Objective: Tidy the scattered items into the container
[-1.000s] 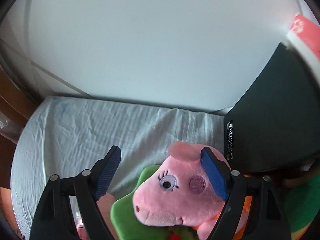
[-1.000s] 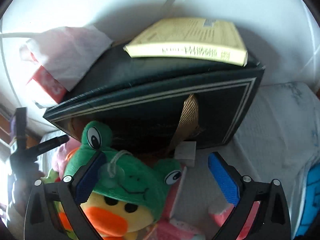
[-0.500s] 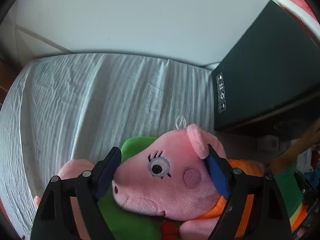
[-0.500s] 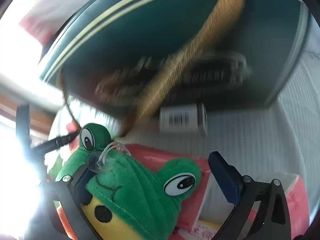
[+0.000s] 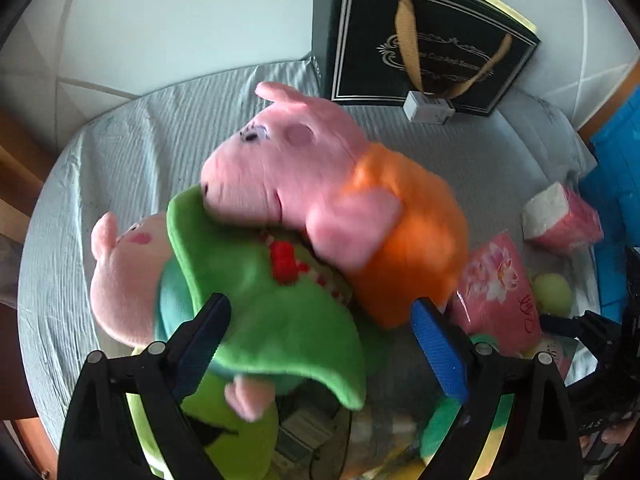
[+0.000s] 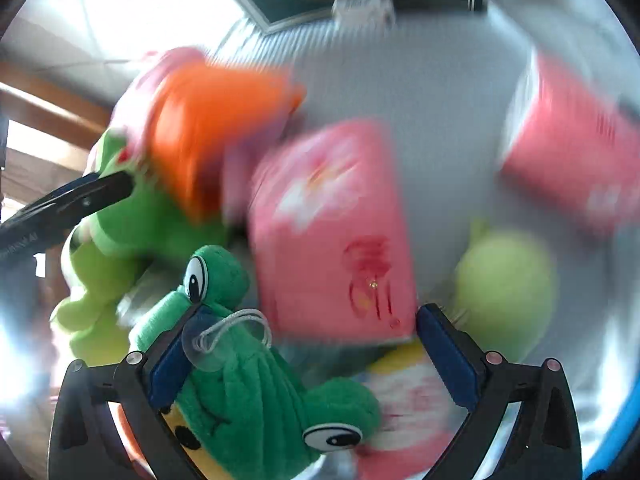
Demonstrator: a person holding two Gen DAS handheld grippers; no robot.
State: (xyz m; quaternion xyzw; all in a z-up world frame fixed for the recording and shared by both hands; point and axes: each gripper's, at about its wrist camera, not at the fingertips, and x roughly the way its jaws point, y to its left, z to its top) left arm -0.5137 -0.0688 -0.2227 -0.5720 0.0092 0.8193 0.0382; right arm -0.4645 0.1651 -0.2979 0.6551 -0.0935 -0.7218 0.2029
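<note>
Left gripper (image 5: 320,344): jaws opening, empty; the pig toy (image 5: 320,184) lies beyond them.
Right gripper (image 6: 308,356): released; should centre the frog toy (image 6: 248,392) before closing.

A pink pig plush in an orange dress (image 5: 340,184) is seen lying just ahead of the left gripper (image 5: 320,344), tilted over a green-clad plush (image 5: 256,304) between the opening jaws, untouched by the pads. A frog-hooded plush (image 6: 248,400) lies against the right gripper's (image 6: 312,356) left pad. A pink tissue pack (image 6: 332,232) and a yellow-green ball (image 6: 504,288) lie just ahead.
</note>
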